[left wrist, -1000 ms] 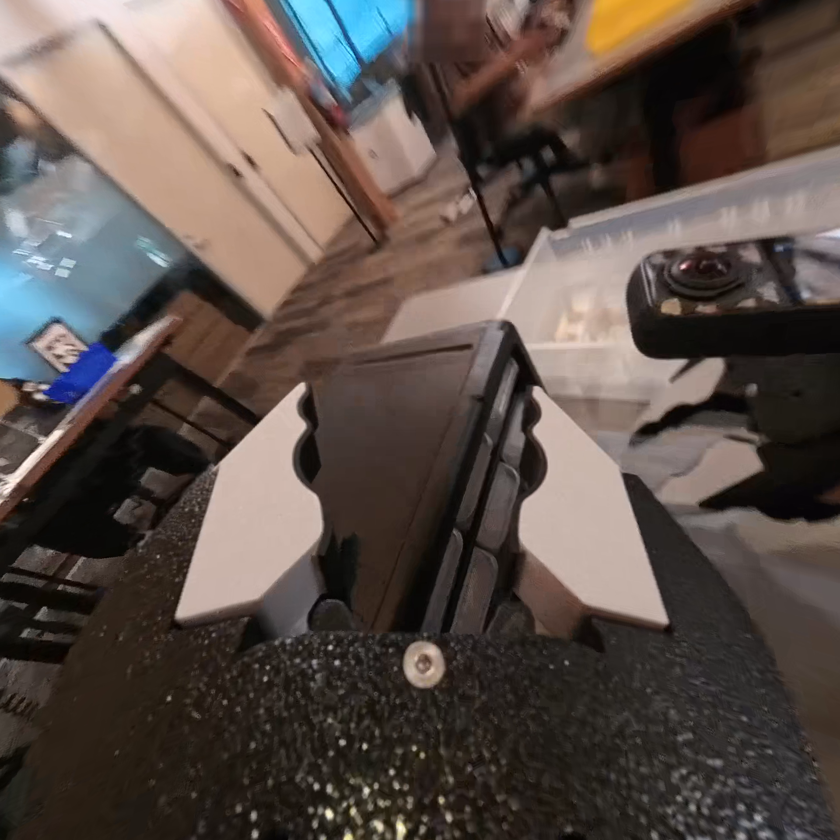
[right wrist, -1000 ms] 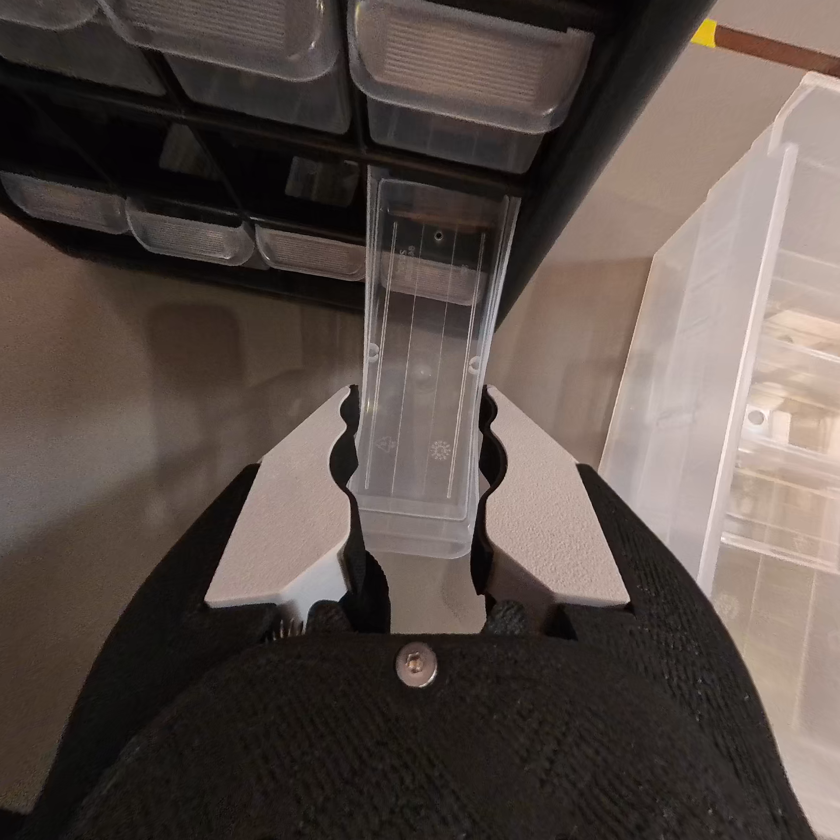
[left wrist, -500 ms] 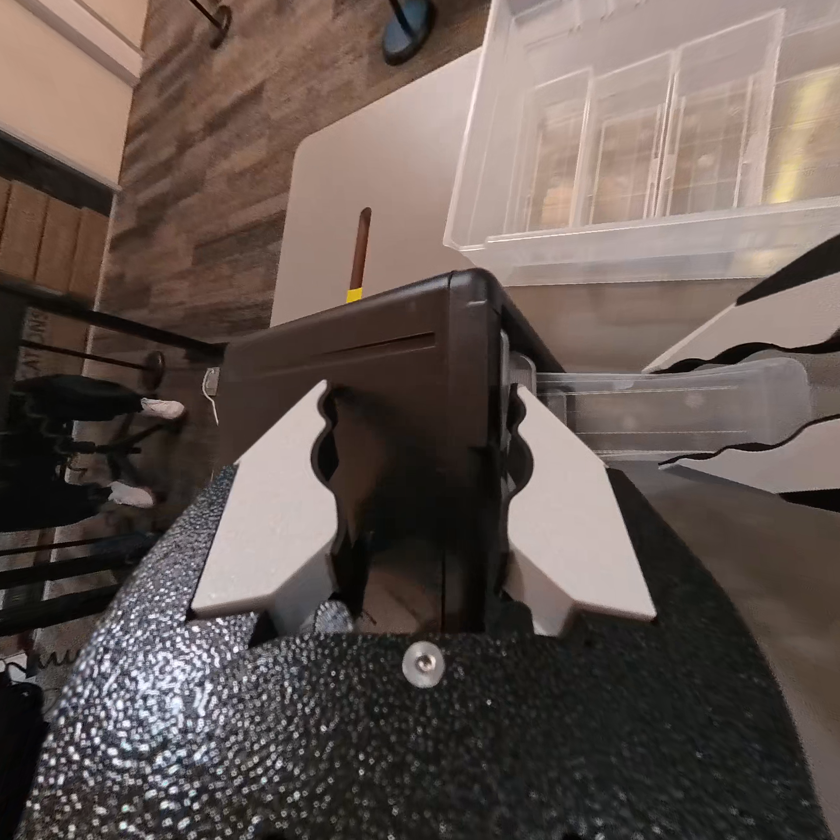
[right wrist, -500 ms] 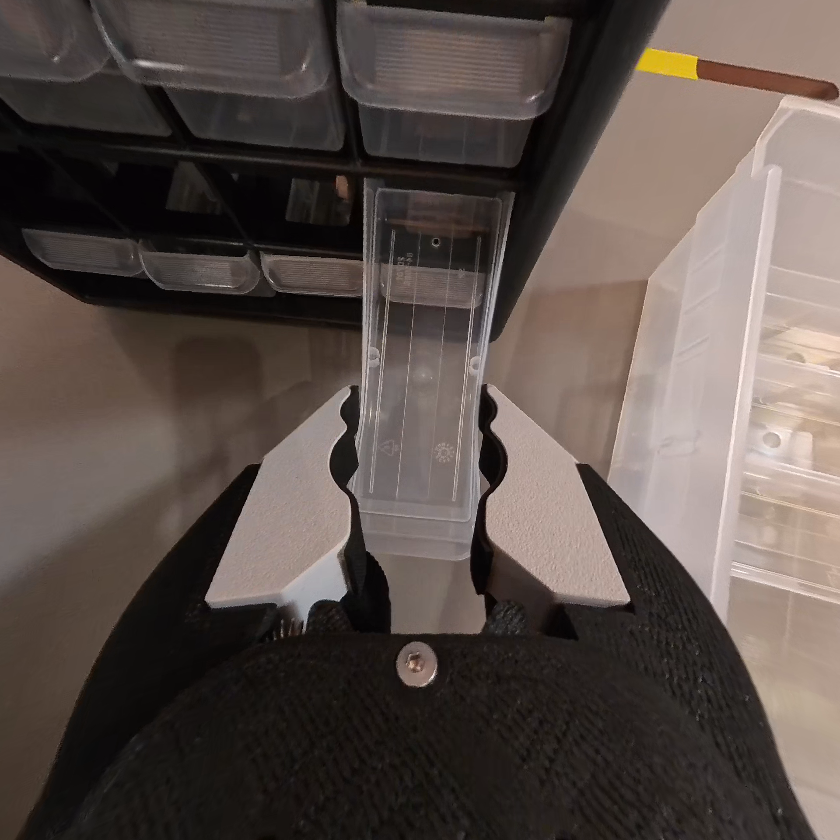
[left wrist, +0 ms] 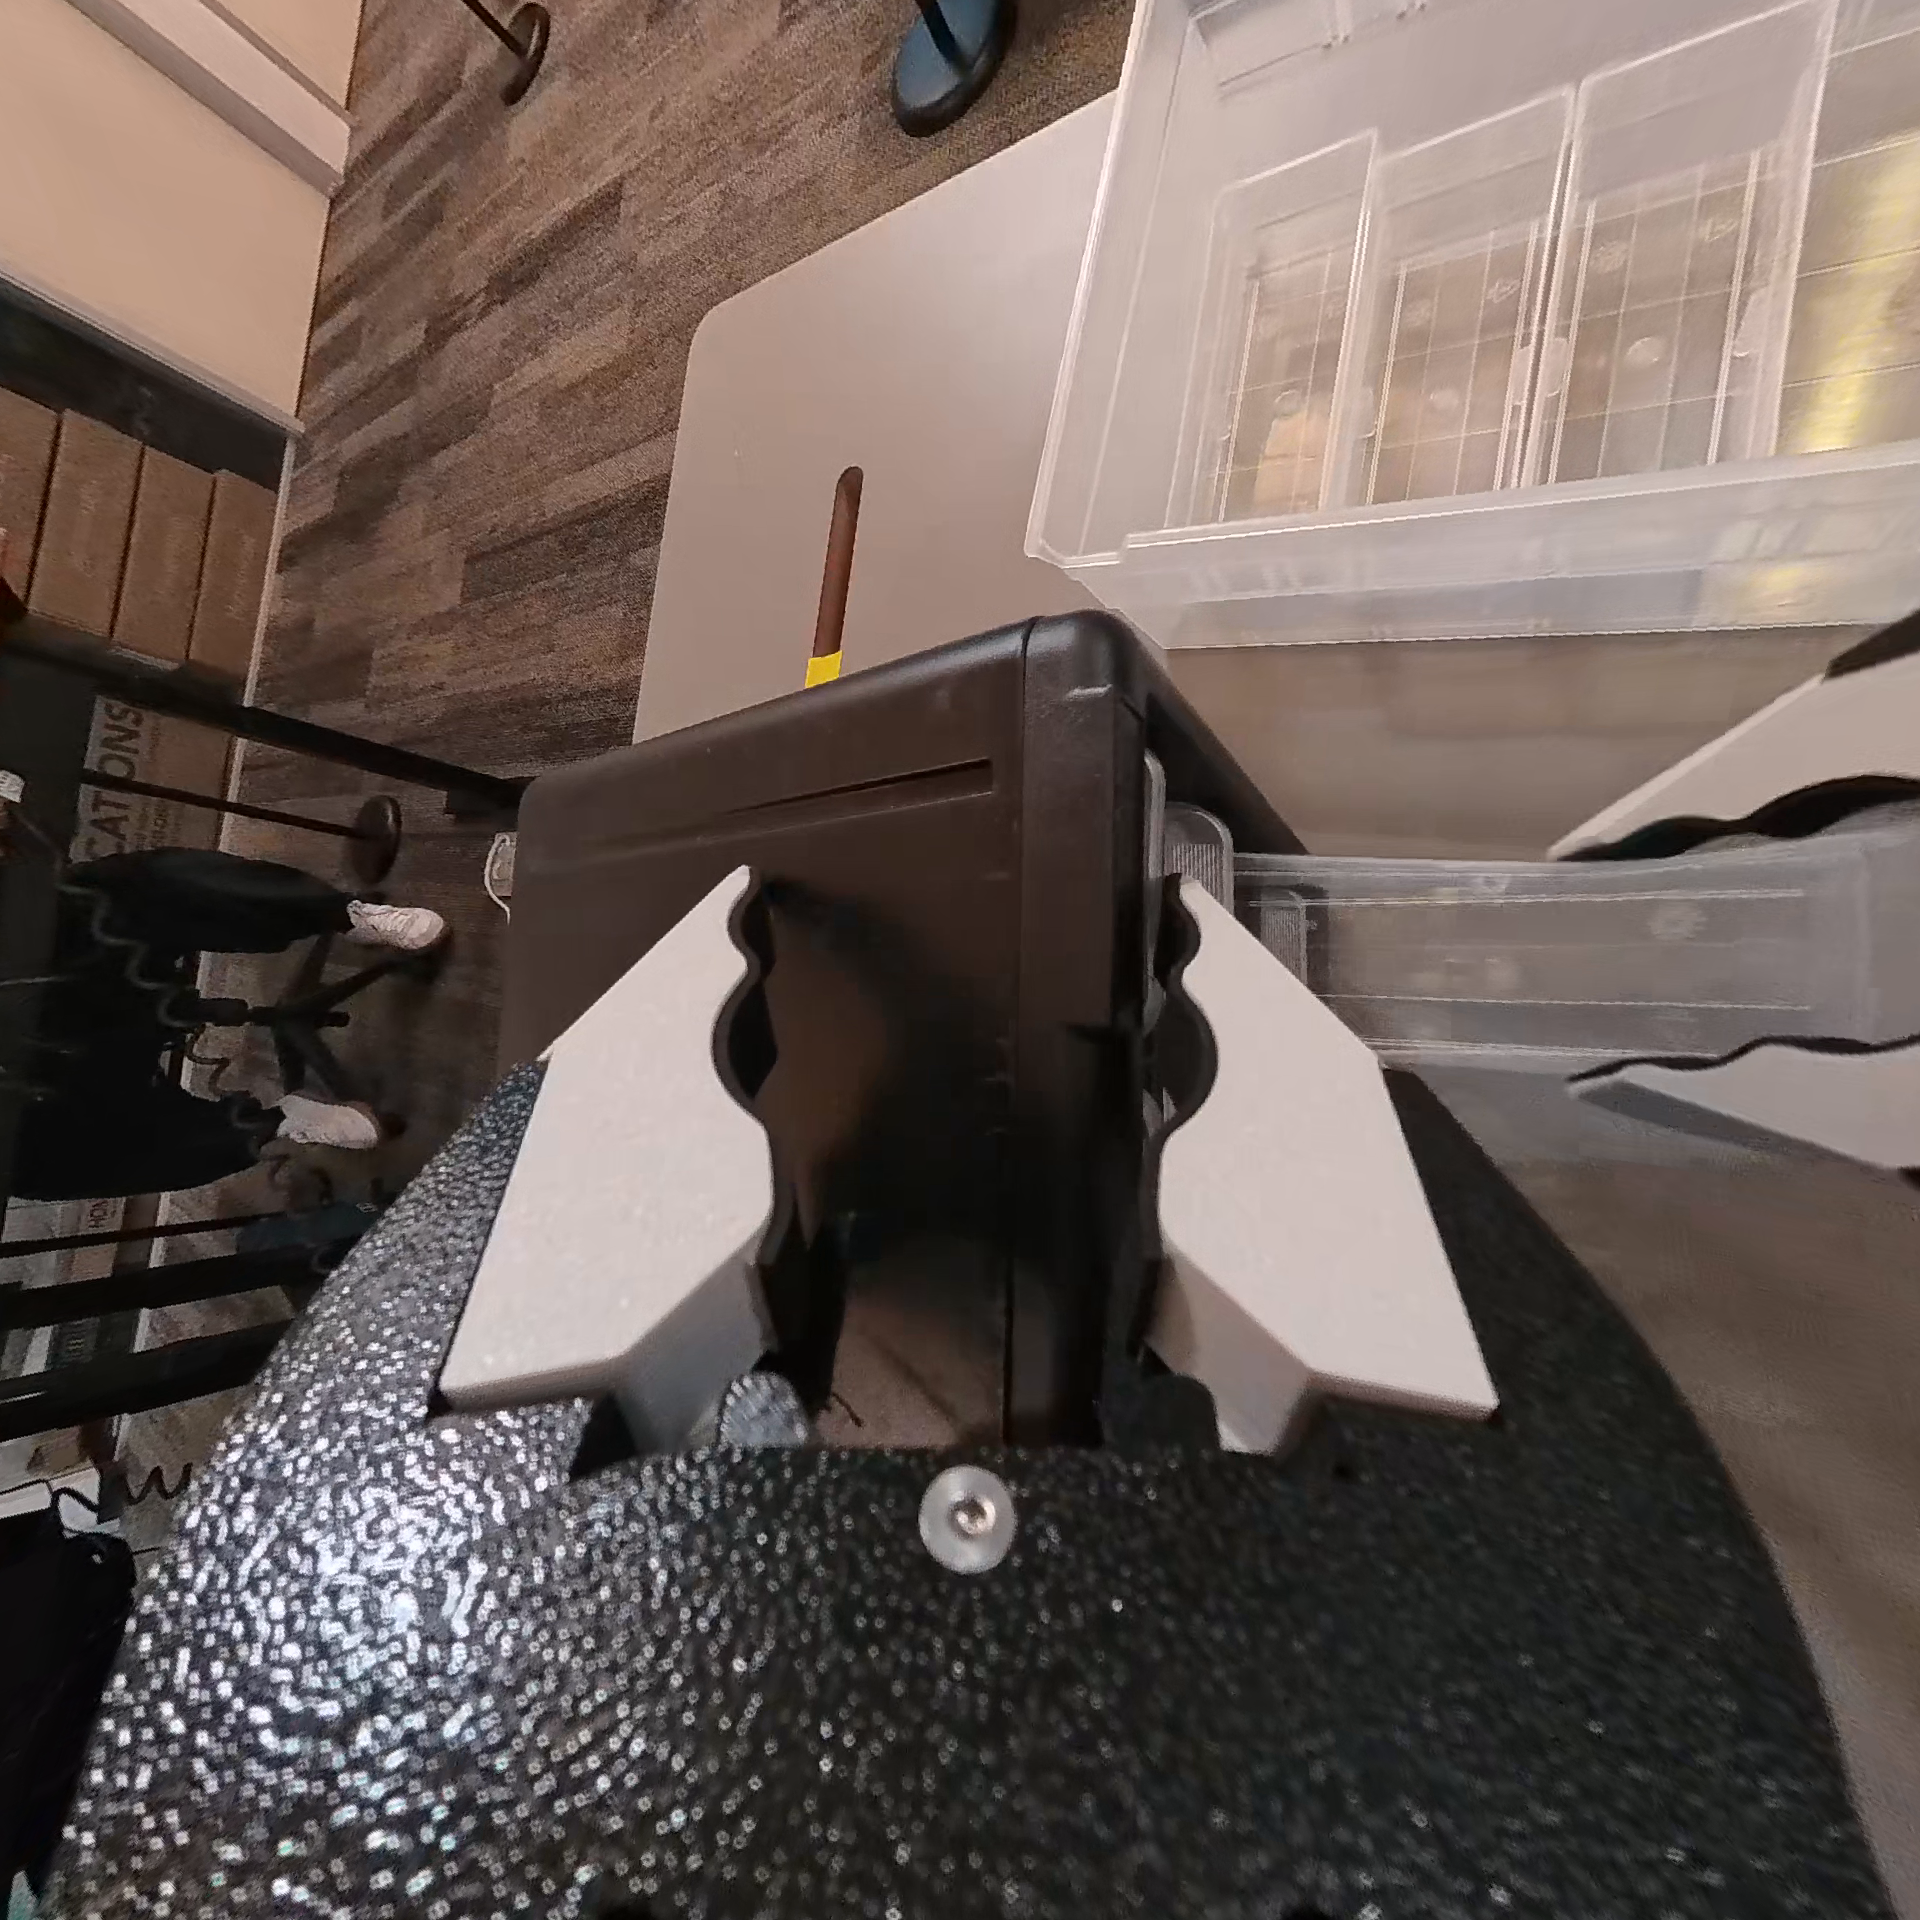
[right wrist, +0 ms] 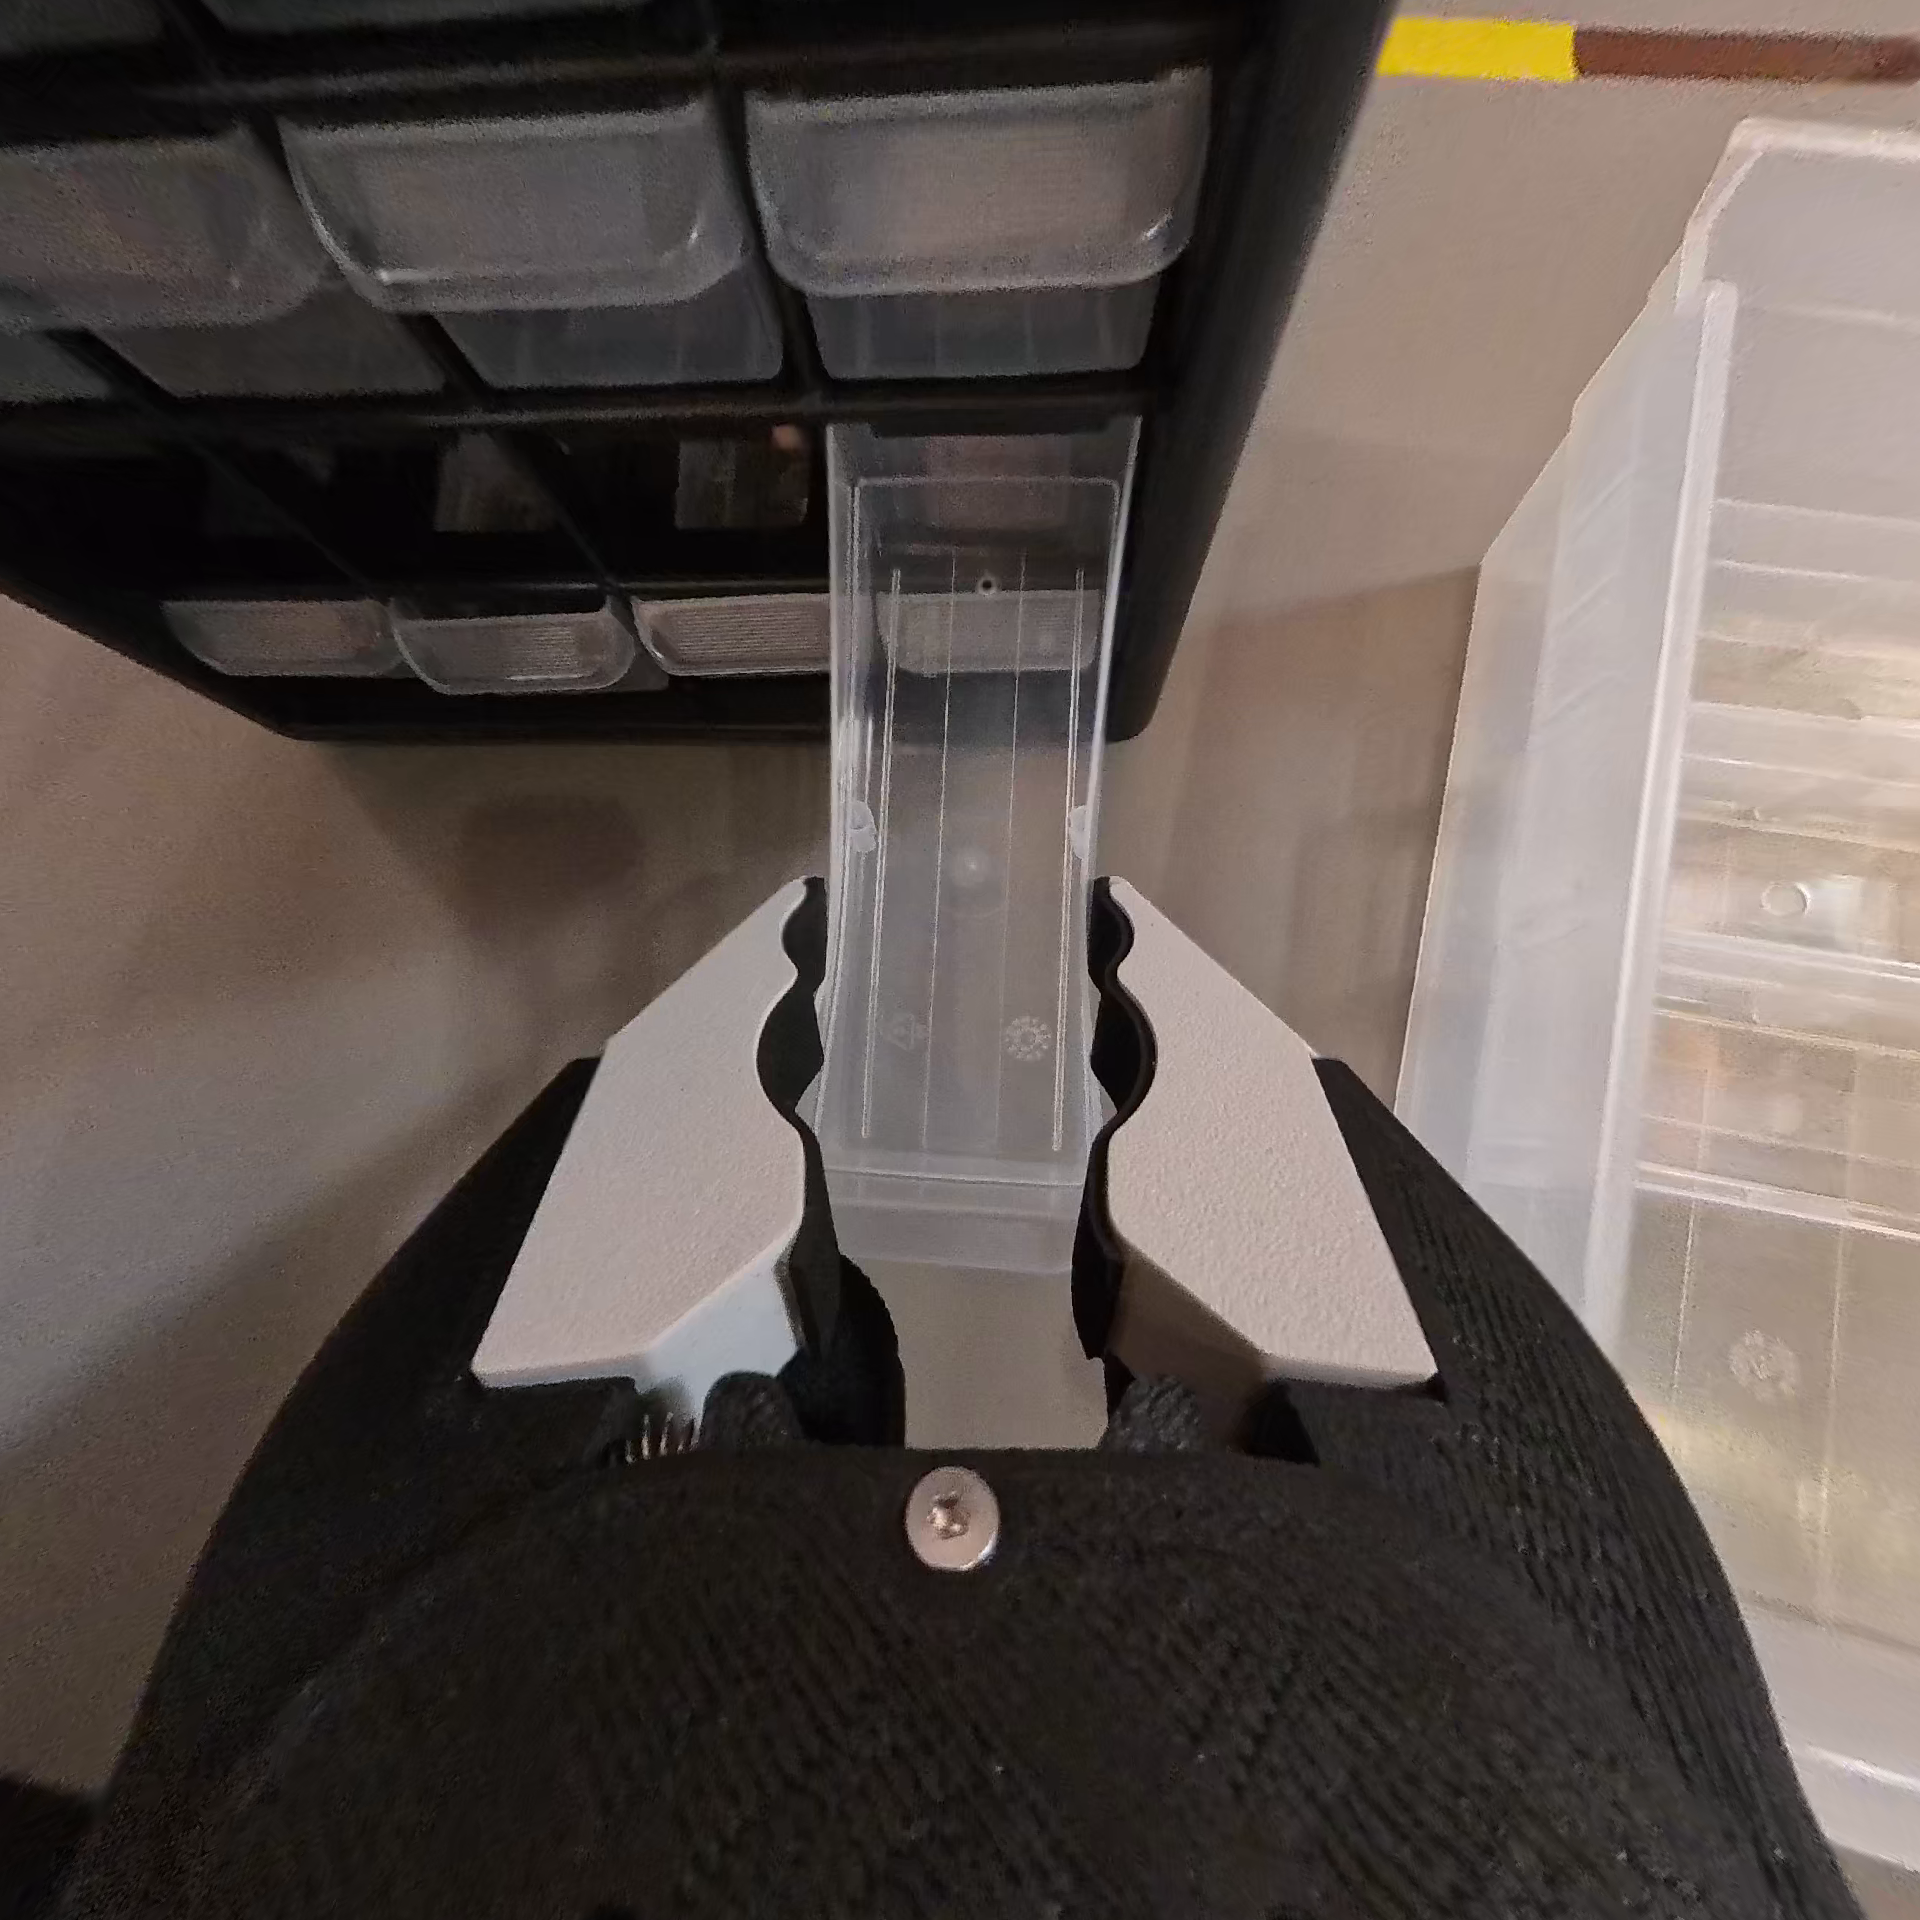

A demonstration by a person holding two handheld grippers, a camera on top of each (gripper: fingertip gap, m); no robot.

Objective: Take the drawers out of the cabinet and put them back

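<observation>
Warm, dim indoor light — soft shadows on the desk (right wrist: 260, 935) left of the jaws. Both views bow at the edges; the far drawers (right wrist: 540, 187) blur.

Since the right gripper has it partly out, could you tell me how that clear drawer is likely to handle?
The clear drawer looks empty and thin-walled, so probably light and slightly flexible. Its smooth plastic may slip in the right gripper. The black cabinet seems small, so it might shift, hence the left gripper bracing it.
</observation>
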